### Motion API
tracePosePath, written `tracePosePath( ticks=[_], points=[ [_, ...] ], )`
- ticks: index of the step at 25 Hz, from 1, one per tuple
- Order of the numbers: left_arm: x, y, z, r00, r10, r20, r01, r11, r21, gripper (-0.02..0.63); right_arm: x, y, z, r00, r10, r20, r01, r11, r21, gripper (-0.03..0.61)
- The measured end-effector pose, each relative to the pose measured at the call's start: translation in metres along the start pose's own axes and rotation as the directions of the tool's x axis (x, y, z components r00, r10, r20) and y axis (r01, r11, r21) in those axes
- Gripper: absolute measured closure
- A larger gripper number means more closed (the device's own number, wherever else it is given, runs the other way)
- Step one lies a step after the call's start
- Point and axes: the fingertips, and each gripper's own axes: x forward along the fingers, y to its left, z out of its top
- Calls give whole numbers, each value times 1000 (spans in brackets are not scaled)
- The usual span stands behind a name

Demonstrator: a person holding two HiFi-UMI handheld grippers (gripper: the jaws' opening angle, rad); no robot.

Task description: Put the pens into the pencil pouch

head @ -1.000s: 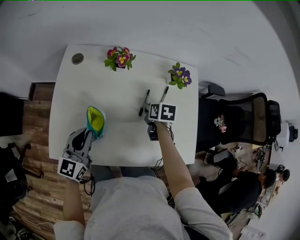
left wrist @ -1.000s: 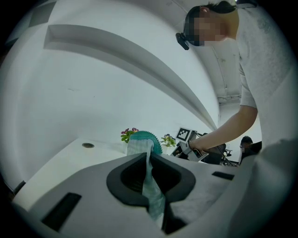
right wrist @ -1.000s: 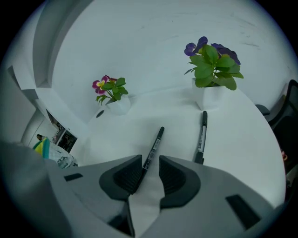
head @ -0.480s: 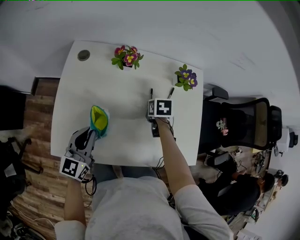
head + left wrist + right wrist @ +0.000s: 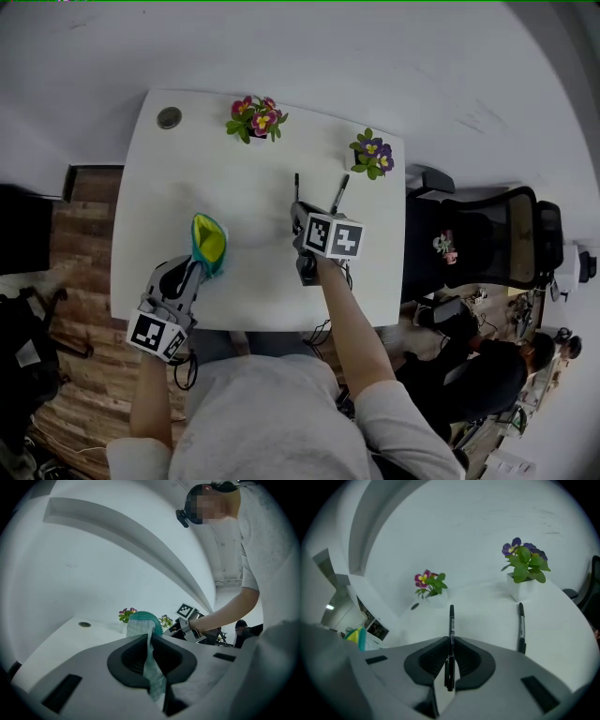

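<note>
The left gripper [image 5: 151, 657] is clamped tight on the checked fabric edge of the pencil pouch [image 5: 208, 241], propping it up on the near left part of the white table [image 5: 244, 159]. The pouch's mouth gapes open, so the yellow lining shows from above. Over in the middle, the right gripper [image 5: 450, 660] has just been closing its jaws, and now they pinch a black pen [image 5: 451, 620] by its capped end. The rest of the barrel pokes out past the jaws toward the far side of the table. Can't really tell if that pen's tip is off the surface or not. The second pen [image 5: 521, 627] lies flat on the table just to the right of it, untouched. It's roughly parallel to the first one and points toward the pot of purple flowers [image 5: 524, 562]. The pot of pink flowers [image 5: 429, 583] sits at the far edge, well apart from the pouch.
</note>
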Motion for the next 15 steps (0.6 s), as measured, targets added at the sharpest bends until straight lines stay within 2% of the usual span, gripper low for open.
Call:
tracePosePath(
  ticks=[3, 8, 11, 15],
  points=[
    [-1, 1, 0, 1000, -31, -5, 30, 1000, -3, 571, -17, 32, 11, 990, 91, 111, -95, 995, 28, 525],
    [-1, 3, -1, 997, -80, -16, 80, 997, -10, 571, -45, 79, 25, 947, 192, 256, -205, 978, 24, 525],
    [-2, 4, 0, 993, -115, -21, 115, 993, -11, 571, -64, 108, 31, 903, 256, 346, -279, 960, 15, 525],
    [-3, 6, 0, 987, -157, -28, 157, 987, -19, 572, -88, 151, 36, 815, 347, 465, -379, 925, -26, 525]
  ],
)
